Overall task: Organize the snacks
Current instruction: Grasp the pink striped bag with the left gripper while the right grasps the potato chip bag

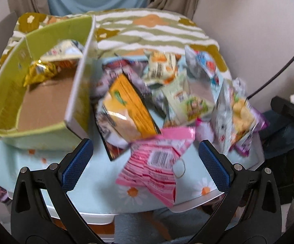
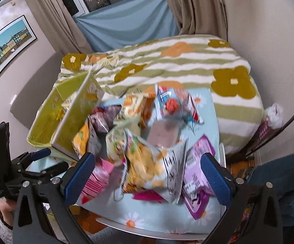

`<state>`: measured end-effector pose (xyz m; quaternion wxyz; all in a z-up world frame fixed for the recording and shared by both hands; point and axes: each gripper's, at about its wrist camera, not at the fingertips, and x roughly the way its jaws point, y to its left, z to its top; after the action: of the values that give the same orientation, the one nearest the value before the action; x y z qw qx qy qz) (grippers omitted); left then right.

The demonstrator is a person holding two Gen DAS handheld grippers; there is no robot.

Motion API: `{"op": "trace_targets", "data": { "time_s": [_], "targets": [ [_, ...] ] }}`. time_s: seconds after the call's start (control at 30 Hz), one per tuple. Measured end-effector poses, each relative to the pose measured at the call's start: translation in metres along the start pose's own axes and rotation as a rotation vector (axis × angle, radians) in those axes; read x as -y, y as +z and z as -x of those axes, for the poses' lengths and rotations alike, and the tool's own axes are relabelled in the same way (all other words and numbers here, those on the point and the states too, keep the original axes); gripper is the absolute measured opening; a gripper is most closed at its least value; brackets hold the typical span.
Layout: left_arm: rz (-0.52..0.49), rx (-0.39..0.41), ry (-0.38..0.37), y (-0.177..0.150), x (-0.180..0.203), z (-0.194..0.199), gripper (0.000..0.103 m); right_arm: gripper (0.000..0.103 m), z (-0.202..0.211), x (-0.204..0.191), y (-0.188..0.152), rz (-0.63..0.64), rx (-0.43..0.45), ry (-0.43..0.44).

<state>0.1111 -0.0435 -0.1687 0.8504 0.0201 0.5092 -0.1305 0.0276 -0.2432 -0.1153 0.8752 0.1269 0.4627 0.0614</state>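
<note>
A pile of snack packets lies on a light blue daisy-print tabletop (image 1: 98, 183). A pink packet (image 1: 157, 160) lies nearest my left gripper (image 1: 146, 166), which is open and empty just above it. An orange packet (image 1: 126, 105) lies behind. A green cardboard box (image 1: 45, 93) at the left holds a gold packet (image 1: 39, 71) and a pale one. My right gripper (image 2: 148, 177) is open and empty over a yellow-and-white chip bag (image 2: 155, 164), with a purple packet (image 2: 197, 168) to its right. The left gripper (image 2: 43, 162) also shows in the right wrist view.
A bed with a green-striped flower blanket (image 2: 167, 65) lies behind the table. Curtains and a window (image 2: 116, 4) stand at the back. The person's legs in jeans (image 2: 279, 183) are at the right. The green box also shows at the left in the right wrist view (image 2: 51, 118).
</note>
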Motion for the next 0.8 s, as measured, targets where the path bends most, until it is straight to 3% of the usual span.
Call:
{"op": "trace_targets", "data": {
  "time_s": [0.17, 0.43, 0.6, 0.8],
  "targets": [
    [-0.031, -0.052, 0.0, -0.017, 0.01, -0.033, 0.102, 0.103, -0.021, 0.006, -0.015, -0.021, -0.033, 0.015],
    [-0.061, -0.11, 0.025, -0.023, 0.015, -0.072, 0.097, 0.103, -0.051, 0.001, -0.022, -0.007, -0.055, -0.034],
    [-0.093, -0.159, 0.02, -0.029, 0.019, -0.088, 0.076, 0.103, -0.064, 0.005, -0.022, -0.021, -0.064, -0.039],
    [-0.131, -0.157, 0.032, -0.032, 0.026, -0.088, 0.07, 0.103, -0.072, 0.005, -0.024, -0.013, -0.074, -0.034]
  ]
}}
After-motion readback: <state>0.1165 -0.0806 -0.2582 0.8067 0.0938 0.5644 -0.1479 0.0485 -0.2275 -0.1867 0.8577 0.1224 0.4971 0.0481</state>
